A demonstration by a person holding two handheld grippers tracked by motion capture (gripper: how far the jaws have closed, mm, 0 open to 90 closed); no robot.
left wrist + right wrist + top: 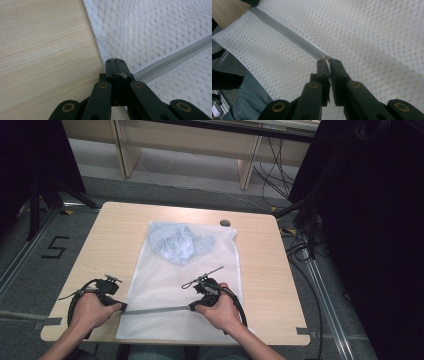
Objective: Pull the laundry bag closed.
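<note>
A white mesh laundry bag (180, 275) lies flat on the wooden table (100, 240), with a light blue garment (175, 242) inside its far end. A grey zipper (155, 309) runs across the bag's near end. My left gripper (122, 307) is shut on the bag's left edge where the zipper ends; in the left gripper view its jaws (115, 61) pinch the mesh (150, 25) beside the zipper (172, 60). My right gripper (191, 307) is shut on the zipper pull (326, 59), partway along the zipper (287, 32).
A small dark round object (225, 223) sits near the table's far edge, just beyond the bag. Bare table lies to the left and right of the bag. Black stands and cables flank the table. The person's lap (247, 100) is under the near edge.
</note>
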